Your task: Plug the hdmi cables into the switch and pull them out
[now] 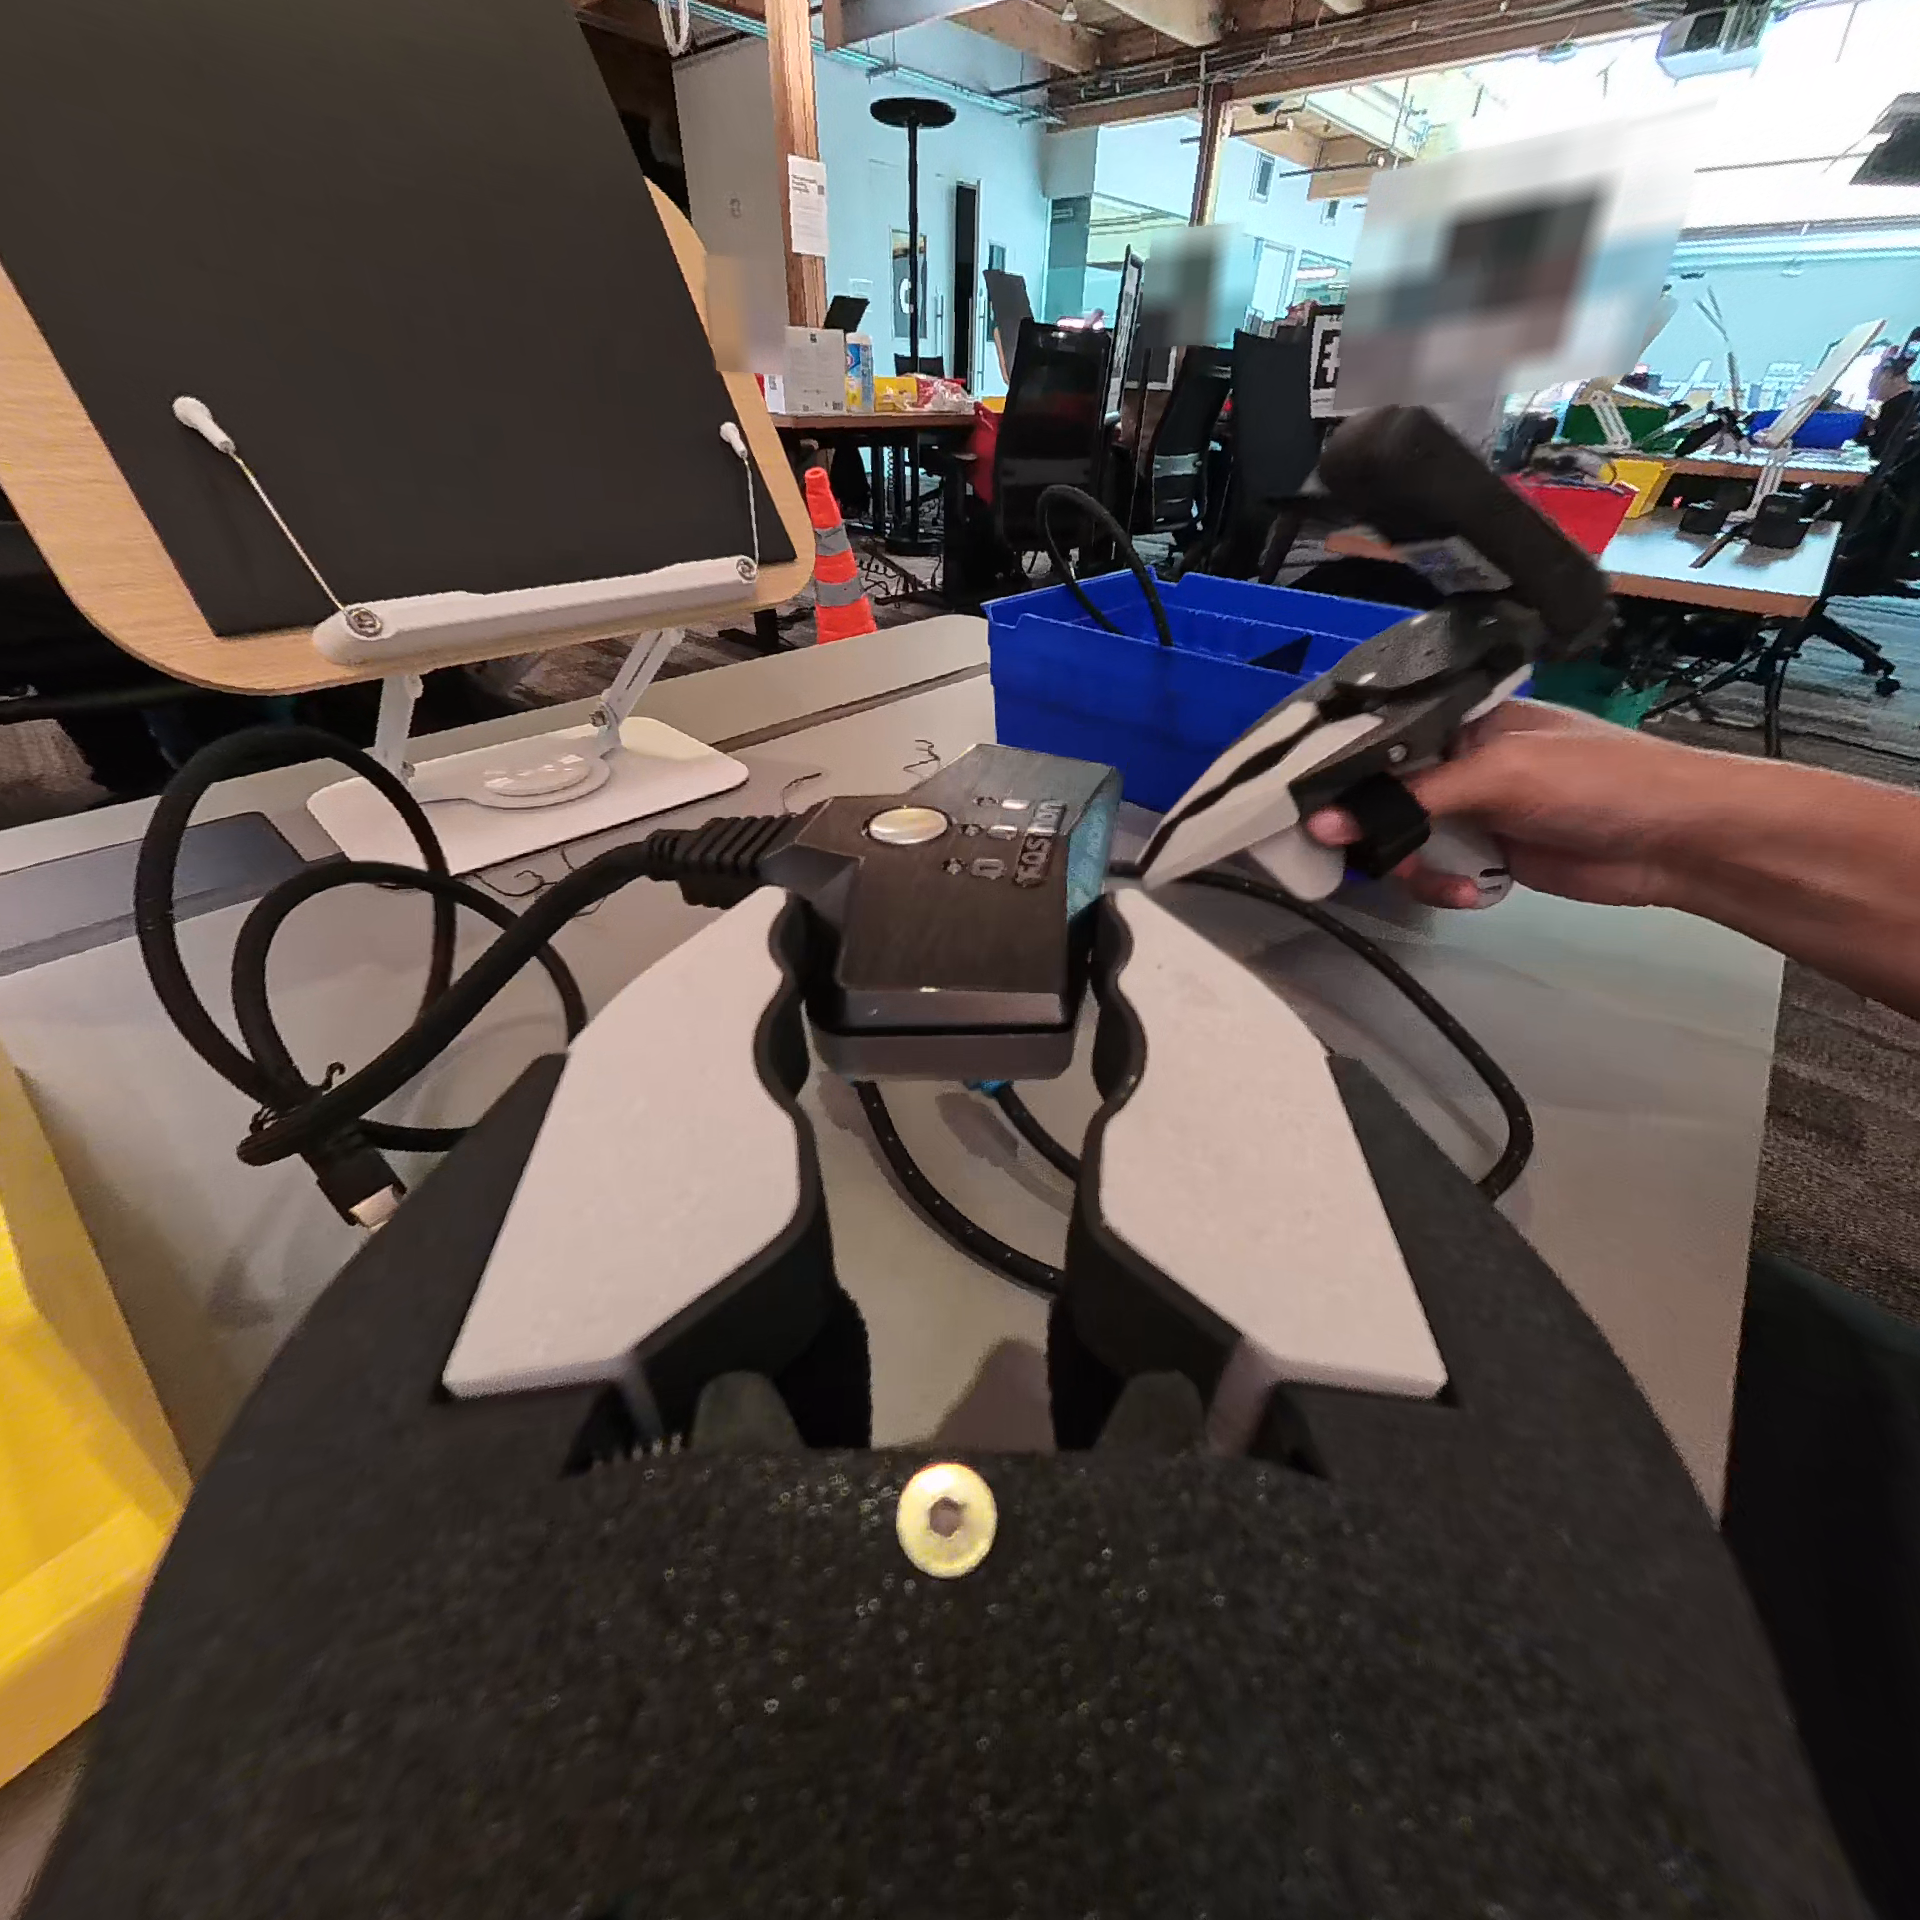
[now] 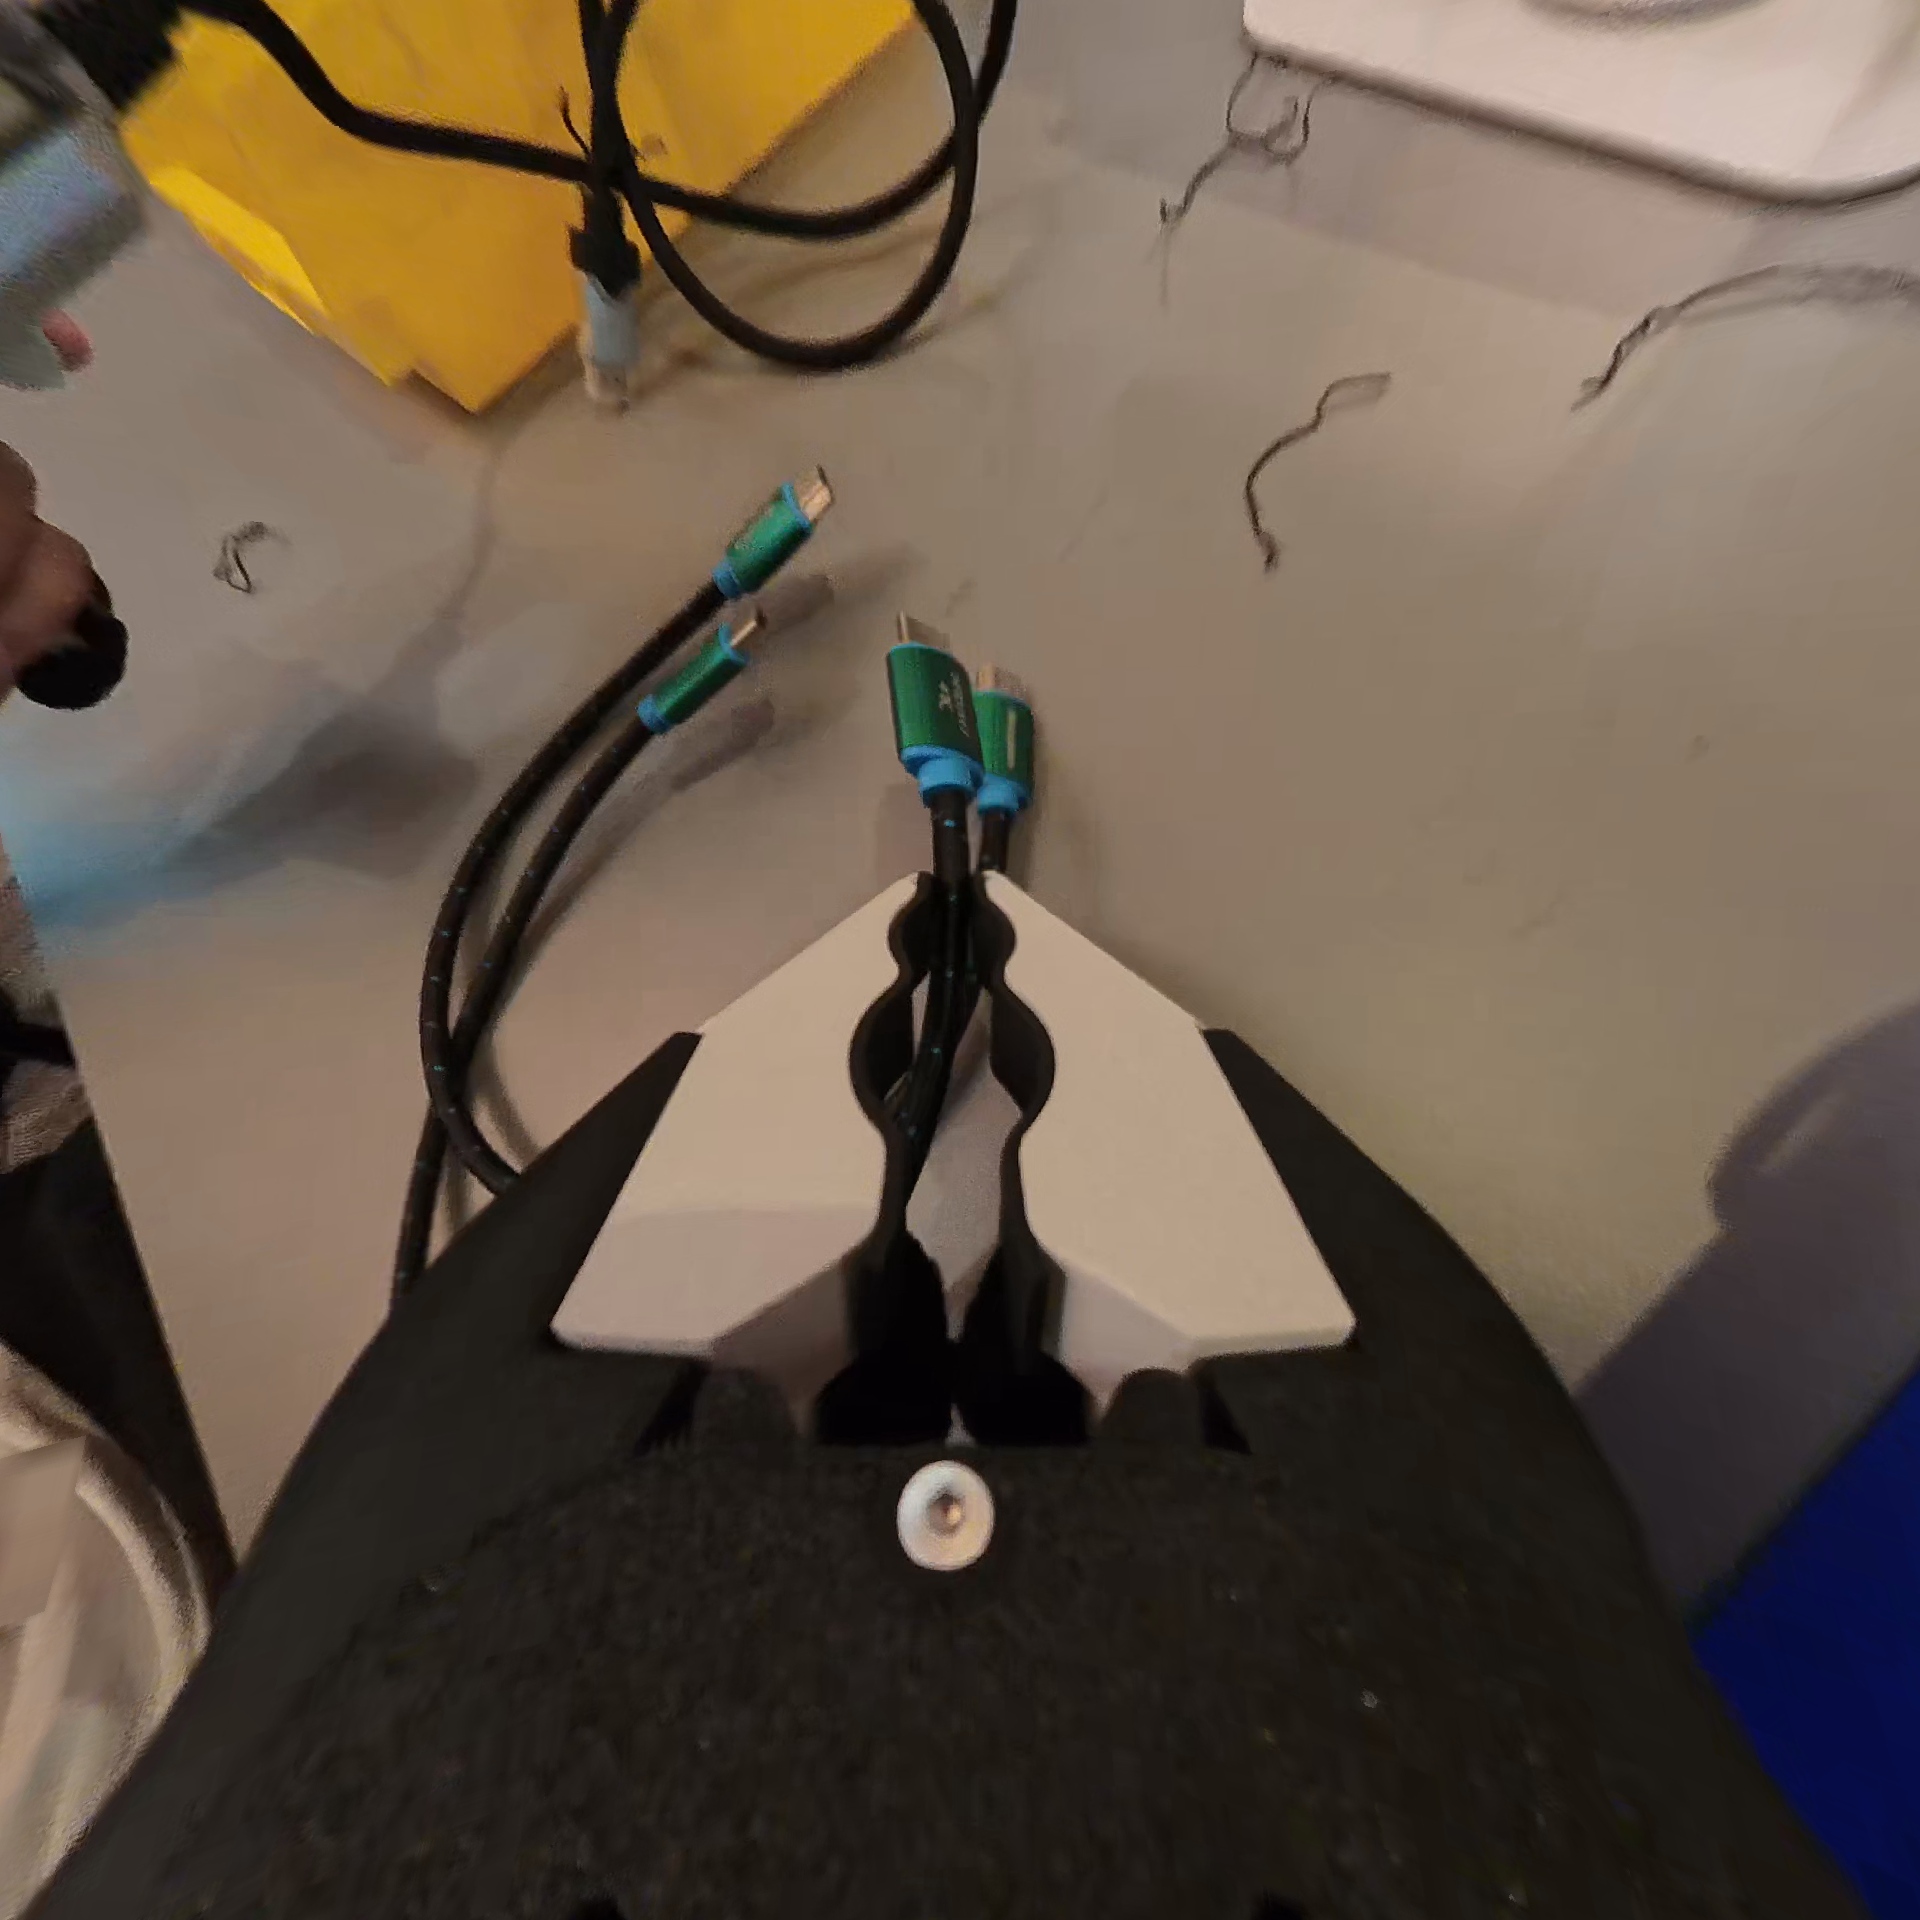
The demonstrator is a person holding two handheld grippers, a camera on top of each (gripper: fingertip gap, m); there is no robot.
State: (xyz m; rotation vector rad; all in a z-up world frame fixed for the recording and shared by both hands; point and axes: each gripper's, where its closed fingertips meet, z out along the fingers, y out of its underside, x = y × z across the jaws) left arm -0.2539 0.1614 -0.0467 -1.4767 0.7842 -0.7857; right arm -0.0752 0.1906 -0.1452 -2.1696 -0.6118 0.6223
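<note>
My left gripper (image 1: 948,920) is shut on the black HDMI switch (image 1: 966,862) and holds it above the grey table. The switch's own black cable (image 1: 520,966) loops off to the left and ends in a plug (image 1: 364,1195) on the table. My right gripper (image 2: 951,883) is shut on two braided HDMI cables just behind their green plugs (image 2: 930,707), (image 2: 1006,738), low over the table. Two more green plugs (image 2: 774,530), (image 2: 701,670) lie free to the left. In the left wrist view the right gripper (image 1: 1195,831) sits just right of the switch, held by a hand.
A tilted book stand (image 1: 395,343) stands at the back left. A blue bin (image 1: 1143,675) is behind the switch, and a yellow bin (image 1: 62,1455) is at the near left, also in the right wrist view (image 2: 416,208). Loose threads (image 2: 1299,447) lie on the table. Tip to tip, the grippers are about 20 cm apart.
</note>
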